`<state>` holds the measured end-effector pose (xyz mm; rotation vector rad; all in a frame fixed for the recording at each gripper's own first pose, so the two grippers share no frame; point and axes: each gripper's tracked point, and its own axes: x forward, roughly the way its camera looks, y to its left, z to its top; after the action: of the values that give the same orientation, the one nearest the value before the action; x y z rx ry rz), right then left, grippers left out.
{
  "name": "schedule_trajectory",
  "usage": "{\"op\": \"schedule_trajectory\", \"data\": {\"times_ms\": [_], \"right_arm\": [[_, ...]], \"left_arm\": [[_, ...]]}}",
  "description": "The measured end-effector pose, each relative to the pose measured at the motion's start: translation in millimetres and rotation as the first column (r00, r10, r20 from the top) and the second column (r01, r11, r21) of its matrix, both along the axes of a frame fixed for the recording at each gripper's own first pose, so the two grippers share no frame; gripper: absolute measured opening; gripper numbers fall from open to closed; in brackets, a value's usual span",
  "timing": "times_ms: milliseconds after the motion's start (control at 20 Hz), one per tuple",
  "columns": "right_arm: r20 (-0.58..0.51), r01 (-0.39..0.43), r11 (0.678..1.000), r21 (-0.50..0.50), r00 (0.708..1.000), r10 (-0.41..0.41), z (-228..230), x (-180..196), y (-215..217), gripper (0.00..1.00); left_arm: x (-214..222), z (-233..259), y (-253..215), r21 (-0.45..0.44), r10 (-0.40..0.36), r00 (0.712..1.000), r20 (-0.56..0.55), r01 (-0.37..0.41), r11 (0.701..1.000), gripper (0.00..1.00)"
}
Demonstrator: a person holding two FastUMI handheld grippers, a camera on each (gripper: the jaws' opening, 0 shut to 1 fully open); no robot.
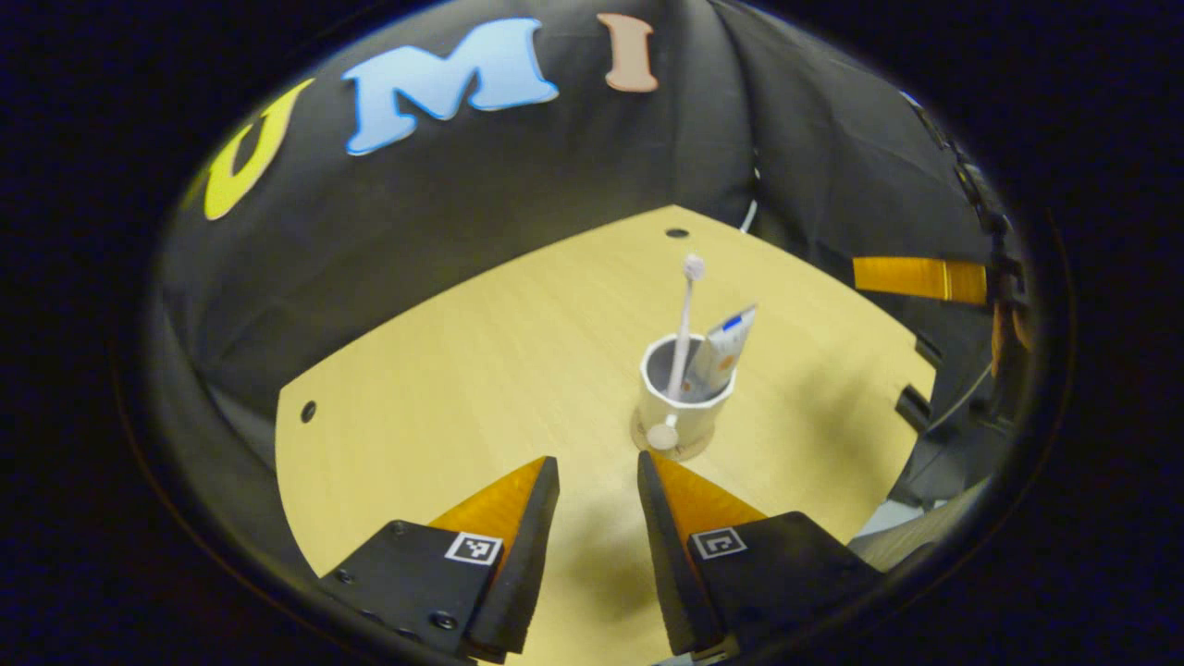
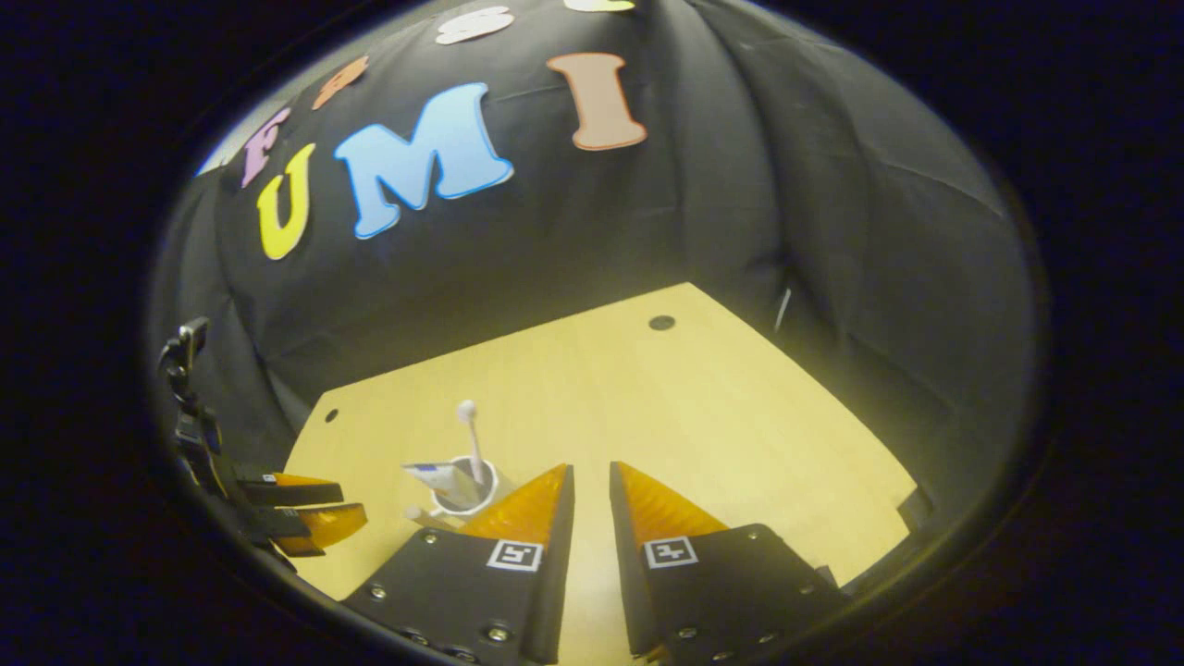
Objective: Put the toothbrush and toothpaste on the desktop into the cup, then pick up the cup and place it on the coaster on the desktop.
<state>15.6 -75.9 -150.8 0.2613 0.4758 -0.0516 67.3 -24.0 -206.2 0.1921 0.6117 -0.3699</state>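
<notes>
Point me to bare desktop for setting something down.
Free: the pale wooden desktop between the white cup and the black cloth wall, and the stretch past the right gripper. Crowded: around the cup, standing on the round coaster.

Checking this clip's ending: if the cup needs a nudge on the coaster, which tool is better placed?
Left, probably. The left tool faces the cup on its coaster squarely, open. The right tool points past it.

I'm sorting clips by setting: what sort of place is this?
Likely a staged recording booth, not a bathroom: black cloth walls surround a bare wooden desktop, with a cup holding a toothbrush and toothpaste.
</notes>
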Motion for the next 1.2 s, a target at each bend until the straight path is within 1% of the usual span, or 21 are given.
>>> {"op": "schedule_trajectory", "data": {"times_ms": [50, 100, 150, 200, 250, 350, 400, 450, 500, 550, 650, 700, 750, 850, 1050, 1100, 1150, 1200], "right_arm": [[0.016, -0.038, 0.999, -0.016, 0.999, 0.038, 9, 7, 9, 0.26], [0.032, -0.073, 0.997, -0.036, 0.997, 0.074, 19, 14, 17, 0.26], [0.049, -0.108, 0.992, -0.06, 0.993, 0.111, 27, 21, 25, 0.26], [0.068, -0.137, 0.986, -0.092, 0.987, 0.143, 39, 25, 31, 0.26], [0.091, -0.157, 0.98, -0.123, 0.982, 0.168, 50, 30, 34, 0.26], [0.143, -0.181, 0.971, -0.158, 0.968, 0.204, 75, 38, 43, 0.26], [0.176, -0.183, 0.969, -0.168, 0.961, 0.212, 89, 43, 46, 0.26], [0.204, -0.177, 0.968, -0.177, 0.956, 0.212, 100, 46, 48, 0.26], [0.231, -0.165, 0.969, -0.186, 0.951, 0.206, 108, 52, 49, 0.24], [0.258, -0.153, 0.969, -0.191, 0.945, 0.2, 118, 57, 51, 0.26], [0.305, -0.134, 0.971, -0.199, 0.933, 0.191, 137, 61, 51, 0.25], [0.329, -0.121, 0.971, -0.206, 0.926, 0.185, 146, 64, 50, 0.26], [0.352, -0.104, 0.971, -0.215, 0.919, 0.177, 157, 65, 48, 0.26], [0.379, -0.088, 0.972, -0.218, 0.91, 0.168, 170, 67, 44, 0.25], [0.399, -0.074, 0.974, -0.215, 0.903, 0.157, 184, 68, 39, 0.25], [0.4, -0.069, 0.972, -0.222, 0.903, 0.156, 186, 66, 38, 0.25], [0.401, -0.066, 0.972, -0.226, 0.903, 0.155, 186, 66, 38, 0.25], [0.401, -0.063, 0.971, -0.229, 0.903, 0.153, 186, 65, 38, 0.25]], "left_arm": [[2, 20, 9, -0.023, 0.049, 0.997, 0.053, -0.047, 0.999, 0.63], [3, 40, 19, -0.039, 0.094, 0.99, 0.106, -0.091, 0.995, 0.57], [4, 66, 31, -0.055, 0.139, 0.978, 0.159, -0.132, 0.99, 0.6], [6, 89, 41, -0.075, 0.177, 0.963, 0.205, -0.164, 0.983, 0.57], [3, 116, 49, -0.101, 0.211, 0.944, 0.252, -0.191, 0.976, 0.58], [3, 158, 54, -0.164, 0.263, 0.905, 0.336, -0.218, 0.962, 0.6], [3, 181, 58, -0.194, 0.274, 0.889, 0.368, -0.215, 0.957, 0.6], [5, 197, 58, -0.211, 0.278, 0.874, 0.399, -0.208, 0.955, 0.59], [9, 210, 61, -0.216, 0.283, 0.86, 0.425, -0.207, 0.954, 0.55], [8, 217, 61, -0.216, 0.278, 0.851, 0.446, -0.199, 0.956, 0.63], [10, 224, 59, -0.206, 0.263, 0.843, 0.47, -0.185, 0.961, 0.59], [12, 227, 60, -0.202, 0.261, 0.84, 0.476, -0.185, 0.962, 0.59], [13, 228, 59, -0.205, 0.26, 0.838, 0.479, -0.181, 0.962, 0.63], [15, 230, 58, -0.23, 0.273, 0.834, 0.479, -0.181, 0.956, 0.63], [28, 233, 48, -0.297, 0.303, 0.834, 0.461, -0.177, 0.938, 0.63], [28, 233, 48, -0.303, 0.308, 0.834, 0.458, -0.179, 0.936, 0.63], [29, 233, 50, -0.3, 0.308, 0.834, 0.458, -0.182, 0.936, 0.59], [30, 234, 51, -0.294, 0.305, 0.834, 0.461, -0.181, 0.939, 0.59]]}}
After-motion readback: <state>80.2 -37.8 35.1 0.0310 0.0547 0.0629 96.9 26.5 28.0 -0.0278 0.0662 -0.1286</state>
